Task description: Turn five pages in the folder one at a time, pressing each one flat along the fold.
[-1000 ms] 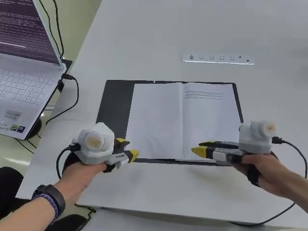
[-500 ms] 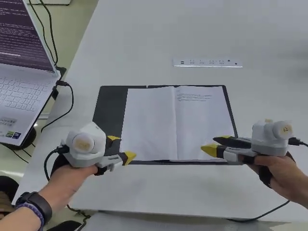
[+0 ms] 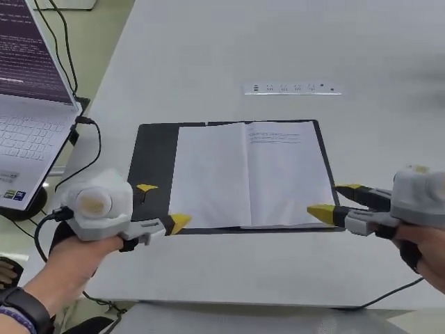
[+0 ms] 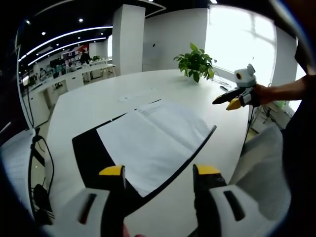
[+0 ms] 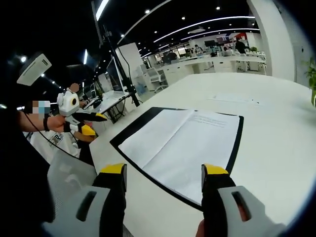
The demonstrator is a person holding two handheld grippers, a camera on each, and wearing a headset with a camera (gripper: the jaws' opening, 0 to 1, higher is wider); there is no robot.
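My left claw [image 3: 163,204] and right claw [image 3: 334,200] stood apart; the right page [image 3: 288,177] of the folder [image 3: 154,174] looked limp, best pinched at its corner.

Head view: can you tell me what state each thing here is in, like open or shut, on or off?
Folder: open, its pages lying flat.
Laptop: lid open, screen lit.
Left claw: open, holding nothing.
Right claw: open, holding nothing.
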